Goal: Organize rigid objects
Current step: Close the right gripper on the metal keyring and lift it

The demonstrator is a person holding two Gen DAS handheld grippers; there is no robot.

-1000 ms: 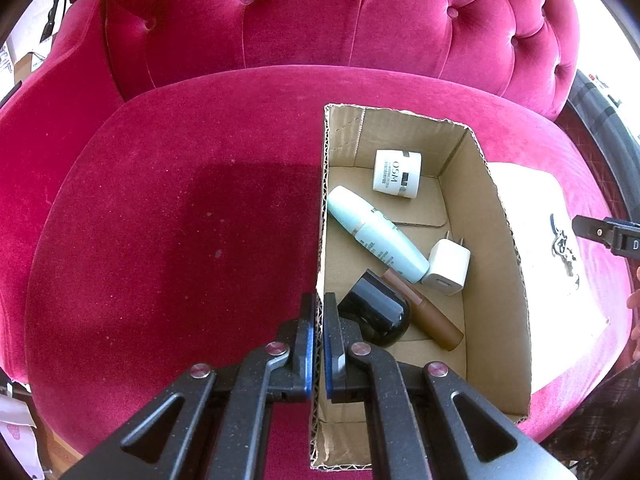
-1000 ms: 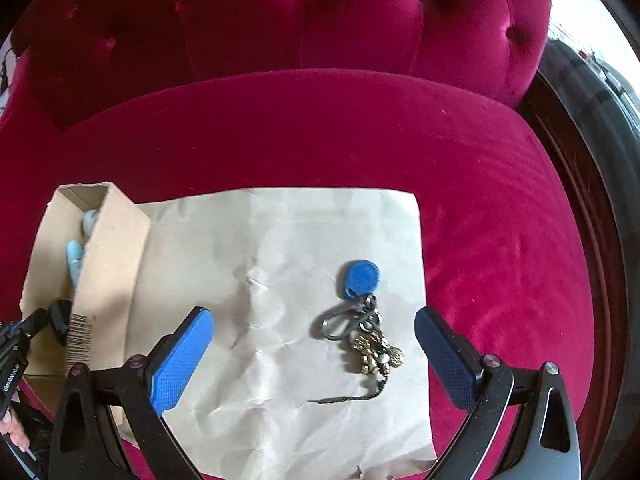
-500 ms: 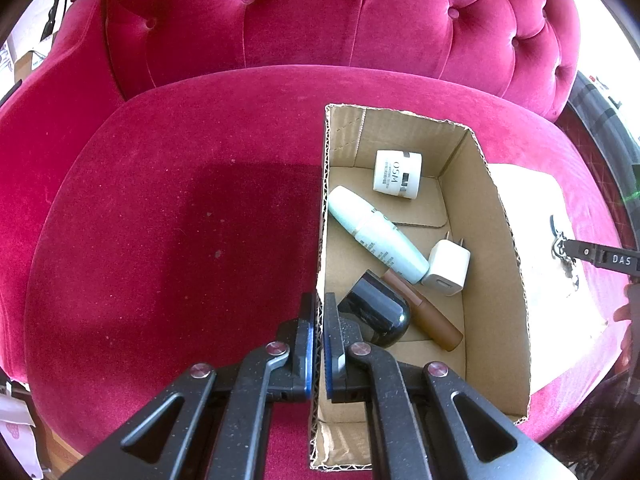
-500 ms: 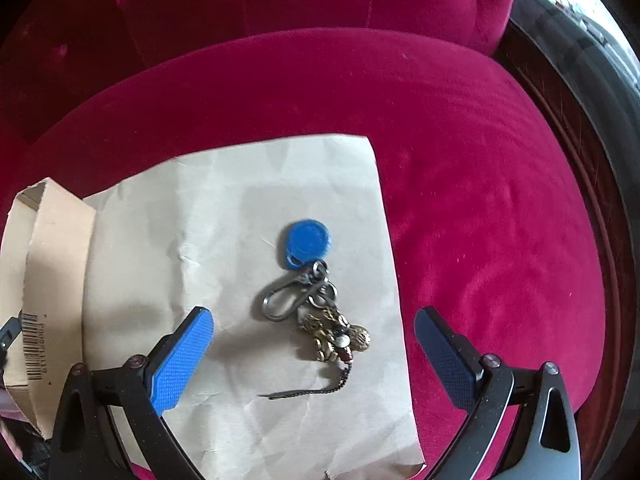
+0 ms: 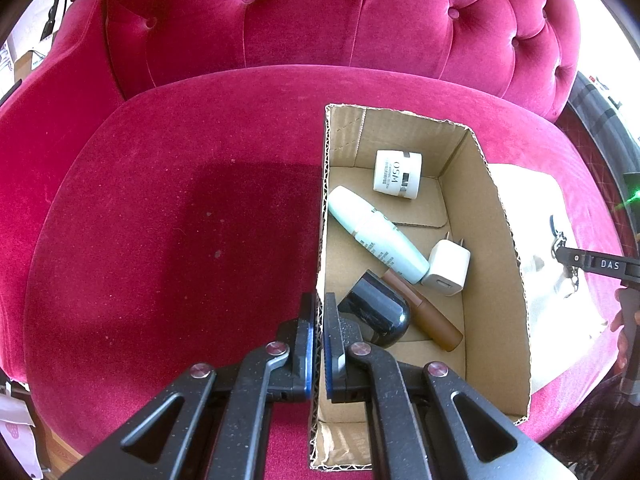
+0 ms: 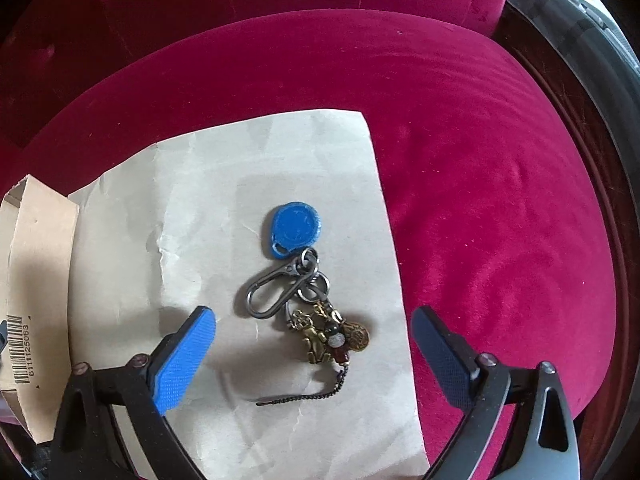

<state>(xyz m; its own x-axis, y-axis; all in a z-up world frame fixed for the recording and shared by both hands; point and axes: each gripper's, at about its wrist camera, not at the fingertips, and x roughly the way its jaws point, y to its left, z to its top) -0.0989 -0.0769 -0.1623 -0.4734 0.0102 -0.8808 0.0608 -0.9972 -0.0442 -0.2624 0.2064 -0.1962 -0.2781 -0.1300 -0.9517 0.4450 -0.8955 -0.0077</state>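
Note:
A cardboard box (image 5: pixel 496 264) stands on the red velvet seat. My left gripper (image 5: pixel 319 304) is shut on the box's left wall, one finger on each side of it. On a sheet of brown paper (image 6: pixel 200 200) lies a keychain (image 6: pixel 316 340) with a blue tag (image 6: pixel 295 229), a carabiner and brass charms. My right gripper (image 6: pixel 314 316) hangs low over it, pointing steeply down. Its jaws are closing, with the charms between the blue pads (image 6: pixel 184 352) and apart from both. Part of the right gripper (image 5: pixel 600 264) also shows at the edge of the left wrist view.
Inside the box lie a white jar (image 5: pixel 398 174), a pale blue bottle (image 5: pixel 376 236), a white charger (image 5: pixel 448 268), a brown tube (image 5: pixel 424 312) and a black rounded object (image 5: pixel 376 312). The tufted red backrest (image 5: pixel 320 20) rises behind. The box's barcoded side (image 6: pixel 32 280) borders the paper.
My right gripper has come down closer over the keychain, which now sits between its pads, and the pads have drawn in slightly. The left gripper and the box have not moved.

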